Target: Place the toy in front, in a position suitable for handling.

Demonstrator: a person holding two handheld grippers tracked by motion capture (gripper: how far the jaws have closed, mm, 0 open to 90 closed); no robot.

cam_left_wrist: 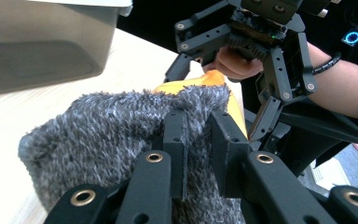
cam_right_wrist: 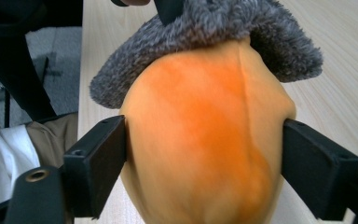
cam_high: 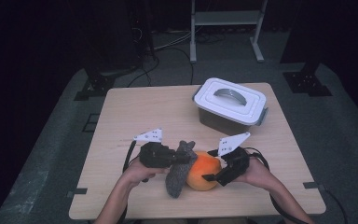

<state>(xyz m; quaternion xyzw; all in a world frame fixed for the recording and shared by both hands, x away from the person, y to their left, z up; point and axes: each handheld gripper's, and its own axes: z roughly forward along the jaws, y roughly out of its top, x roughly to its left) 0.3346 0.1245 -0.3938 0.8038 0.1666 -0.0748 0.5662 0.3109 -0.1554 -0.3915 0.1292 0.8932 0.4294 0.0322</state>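
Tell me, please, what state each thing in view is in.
Storage box: closed, lid on.
Grey fuzzy cover: pulled partly over the orange ball.
Orange ball: partly covered.
Left gripper: jaws shut on the grey fuzzy cover.
Right gripper: jaws wide, against the orange ball's sides.

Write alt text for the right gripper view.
An orange plush sits between the right gripper's two black jaws, which stand wide and touch its sides. A grey fuzzy cloth drapes over the plush's top, with the wooden table behind.
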